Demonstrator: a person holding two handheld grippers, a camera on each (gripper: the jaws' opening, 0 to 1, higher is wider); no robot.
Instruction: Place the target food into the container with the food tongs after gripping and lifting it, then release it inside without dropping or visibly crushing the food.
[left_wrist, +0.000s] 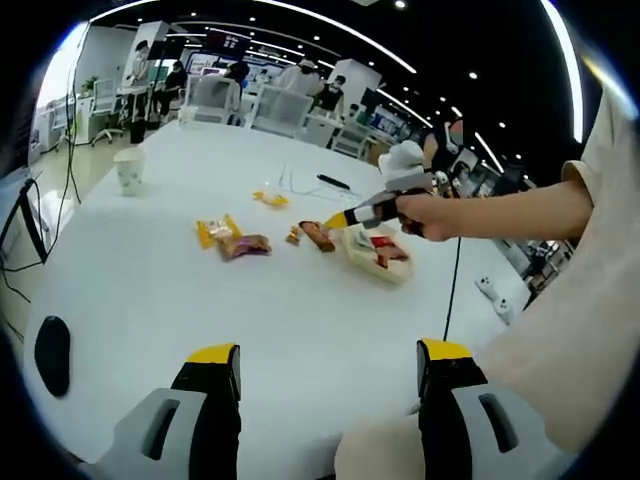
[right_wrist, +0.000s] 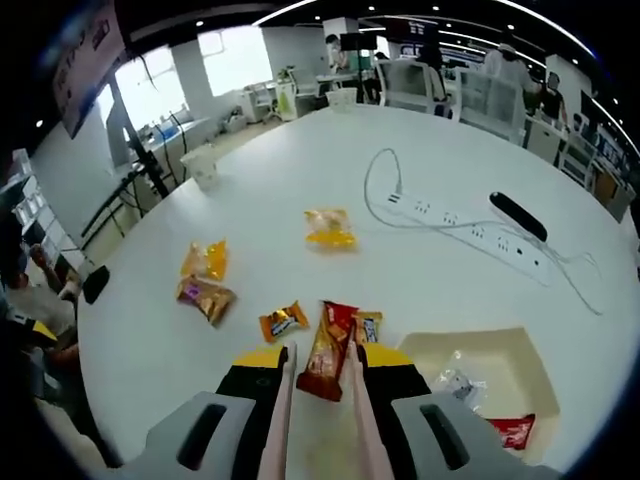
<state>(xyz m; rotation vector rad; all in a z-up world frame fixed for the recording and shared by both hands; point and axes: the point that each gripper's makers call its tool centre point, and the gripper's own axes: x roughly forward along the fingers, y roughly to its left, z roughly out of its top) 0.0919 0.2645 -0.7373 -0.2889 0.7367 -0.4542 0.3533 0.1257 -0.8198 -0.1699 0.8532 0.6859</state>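
Now | red snack bar (right_wrist: 326, 352) between tongs (right_wrist: 322, 420) | right gripper (right_wrist: 322, 375) squeezing tongs

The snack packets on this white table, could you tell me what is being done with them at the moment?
A person is moving snacks into a cream container with food tongs held in the right gripper. The tongs are closed around a red-brown snack bar, beside the container, which already holds a red packet. Other packets lie scattered on the table. The left gripper hangs open above the table, holding nothing.
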